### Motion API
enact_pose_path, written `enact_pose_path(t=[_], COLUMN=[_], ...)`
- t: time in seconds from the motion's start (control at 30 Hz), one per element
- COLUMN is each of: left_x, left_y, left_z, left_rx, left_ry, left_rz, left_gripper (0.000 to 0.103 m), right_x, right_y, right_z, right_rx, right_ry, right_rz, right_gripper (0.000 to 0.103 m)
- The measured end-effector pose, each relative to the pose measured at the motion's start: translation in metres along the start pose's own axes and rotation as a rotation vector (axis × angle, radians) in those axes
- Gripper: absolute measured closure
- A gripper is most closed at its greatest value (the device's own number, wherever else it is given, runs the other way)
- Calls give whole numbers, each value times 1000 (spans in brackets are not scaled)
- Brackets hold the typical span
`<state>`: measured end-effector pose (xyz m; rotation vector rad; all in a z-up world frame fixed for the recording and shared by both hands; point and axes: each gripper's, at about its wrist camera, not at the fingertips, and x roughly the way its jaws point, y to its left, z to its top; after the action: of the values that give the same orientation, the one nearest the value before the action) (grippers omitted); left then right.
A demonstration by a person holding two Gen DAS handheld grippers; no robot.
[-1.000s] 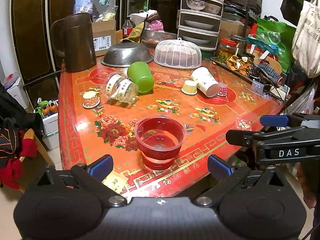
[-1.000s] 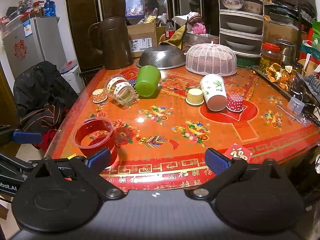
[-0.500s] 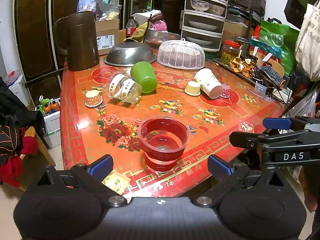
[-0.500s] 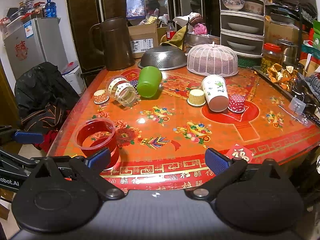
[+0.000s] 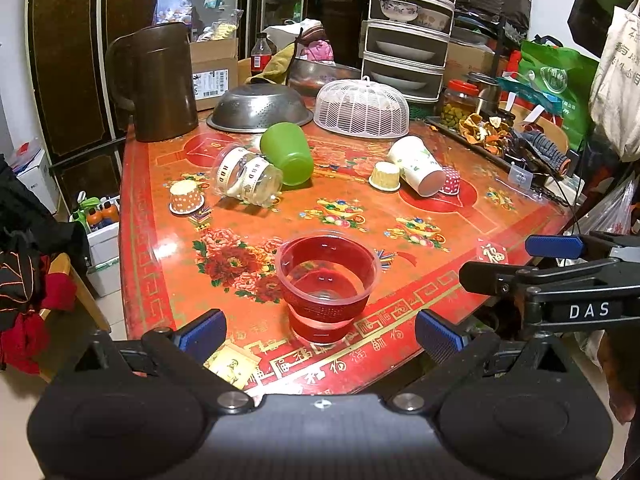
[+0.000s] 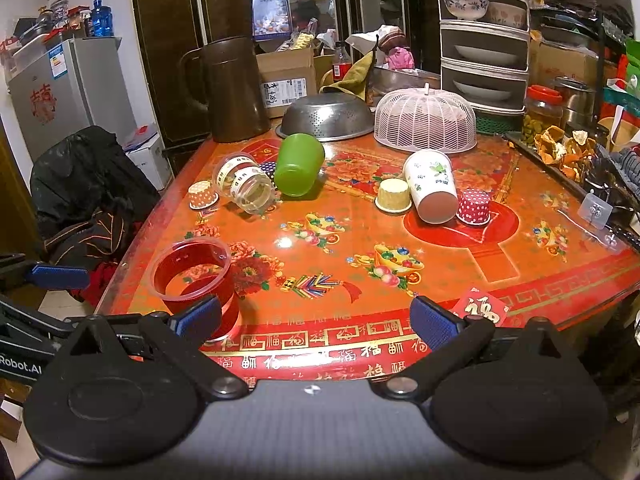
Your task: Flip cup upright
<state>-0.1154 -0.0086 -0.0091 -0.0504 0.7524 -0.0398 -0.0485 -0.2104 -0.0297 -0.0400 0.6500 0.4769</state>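
Seen from the left wrist: clear plastic cup (image 5: pixel 327 284) standing upright, mouth up, near the front edge of the red, flower-patterned table (image 5: pixel 440 216), just ahead of the left gripper (image 5: pixel 320 330). Blue-padded fingers (image 5: pixel 202 328) spread wide apart, clear of the cup on either side, holding nothing. To the right, off the table's edge, the right gripper (image 5: pixel 552 258) in side view, marked "DAS".

Seen from the right wrist: same cup (image 6: pixel 194 280) at lower left, partly behind one blue pad; right gripper (image 6: pixel 316 316) hanging at the table's (image 6: pixel 520 248) front edge, its fingers (image 6: pixel 434 322) also wide apart and empty.

Farther back on the table, lying on their sides: green cup (image 5: pixel 287 153) touching a clear cup with printed bands (image 5: pixel 246 178); white paper cup (image 5: pixel 416 170) with its mouth toward the camera. Beside the paper cup, a yellow cupcake liner (image 5: pixel 385 176) on one side and a red dotted liner (image 5: pixel 450 181) on the other; an orange dotted liner (image 5: pixel 186 197) left of the banded cup. Behind them: brown pitcher (image 5: pixel 160 80), upturned steel colander (image 5: pixel 260 107), white mesh food cover (image 5: pixel 362 108).
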Motion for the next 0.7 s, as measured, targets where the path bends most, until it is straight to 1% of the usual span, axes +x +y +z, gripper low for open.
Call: enact_pose_path(t=[0.7], left_x=[0], left_y=[2], left_z=[1], left_rx=[-7], left_ry=[-8], left_rz=[2], left_gripper=[1], right_x=[1], right_y=[2], right_z=[0], right_rx=[0], right_ry=[-3], right_rz=[8], right_gripper=[2])
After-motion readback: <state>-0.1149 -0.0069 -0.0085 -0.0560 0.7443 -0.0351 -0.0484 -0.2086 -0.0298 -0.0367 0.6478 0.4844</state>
